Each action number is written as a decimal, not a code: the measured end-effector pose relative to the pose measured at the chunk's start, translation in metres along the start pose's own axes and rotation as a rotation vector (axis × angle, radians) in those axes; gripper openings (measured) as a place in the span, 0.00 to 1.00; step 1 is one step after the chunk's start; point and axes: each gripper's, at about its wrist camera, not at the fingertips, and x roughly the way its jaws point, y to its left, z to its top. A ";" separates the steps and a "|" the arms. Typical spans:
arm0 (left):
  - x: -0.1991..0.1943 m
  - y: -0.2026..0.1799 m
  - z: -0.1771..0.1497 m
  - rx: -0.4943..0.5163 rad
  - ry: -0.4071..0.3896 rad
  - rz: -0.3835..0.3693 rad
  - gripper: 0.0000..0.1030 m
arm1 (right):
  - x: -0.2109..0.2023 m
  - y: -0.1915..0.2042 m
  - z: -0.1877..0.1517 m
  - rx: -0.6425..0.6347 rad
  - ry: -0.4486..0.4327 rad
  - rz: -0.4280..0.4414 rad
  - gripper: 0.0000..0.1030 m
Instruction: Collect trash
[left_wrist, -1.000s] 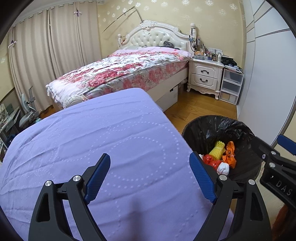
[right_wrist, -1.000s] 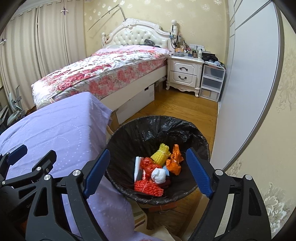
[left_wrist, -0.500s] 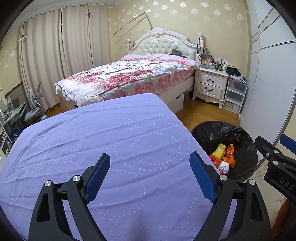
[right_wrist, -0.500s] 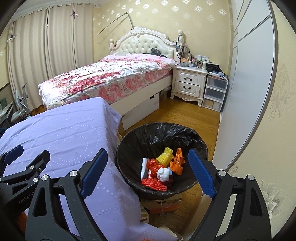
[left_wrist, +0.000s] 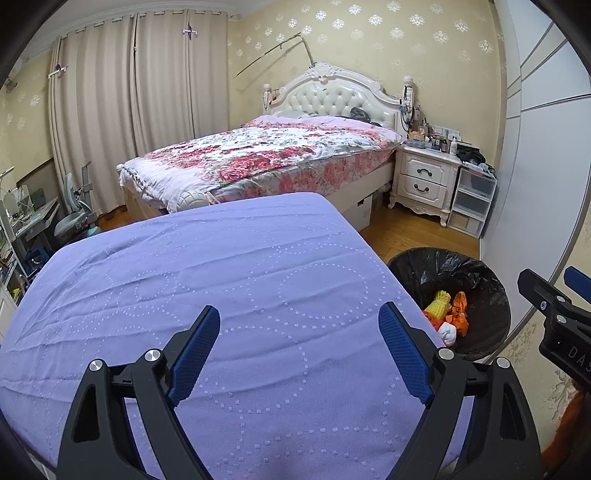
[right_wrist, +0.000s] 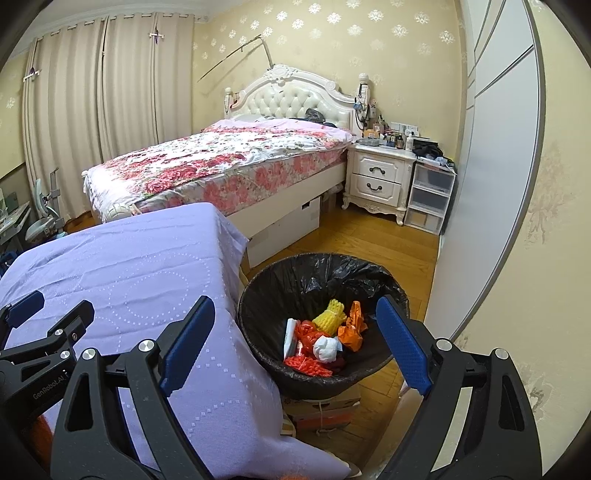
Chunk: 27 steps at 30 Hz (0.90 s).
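A bin lined with a black bag (right_wrist: 321, 273) (left_wrist: 461, 266) stands on the floor right of the purple-covered table (left_wrist: 221, 277) (right_wrist: 129, 266). Inside lie a yellow foam net (right_wrist: 330, 317), orange and red wrappers (right_wrist: 351, 330), a white wad (right_wrist: 325, 349) and a white card. My left gripper (left_wrist: 299, 347) hangs open over the purple cloth, nothing between its blue pads. My right gripper (right_wrist: 295, 339) is open above the bin's near rim, holding nothing. Each view catches the other gripper at its edge.
A bed with a floral cover (left_wrist: 258, 158) stands behind the table, a white nightstand (left_wrist: 424, 181) and clear plastic drawers (left_wrist: 472, 199) to its right. A grey wardrobe door (right_wrist: 491, 184) runs along the right. A cardboard box (right_wrist: 325, 406) sits under the bin. Desk and chair at far left.
Both grippers have drawn back and risen a little, so the table, the bin and the bed look smaller and farther. The trash in the bin has not moved.
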 end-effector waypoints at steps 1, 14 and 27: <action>0.000 0.001 0.000 -0.003 0.000 0.000 0.83 | 0.000 -0.001 0.000 0.001 -0.002 -0.001 0.85; -0.004 0.000 -0.001 -0.004 0.003 -0.007 0.83 | -0.002 -0.001 0.001 0.003 -0.012 -0.001 0.85; -0.006 -0.001 -0.002 -0.007 -0.002 -0.011 0.83 | -0.004 -0.001 0.003 0.004 -0.017 0.000 0.85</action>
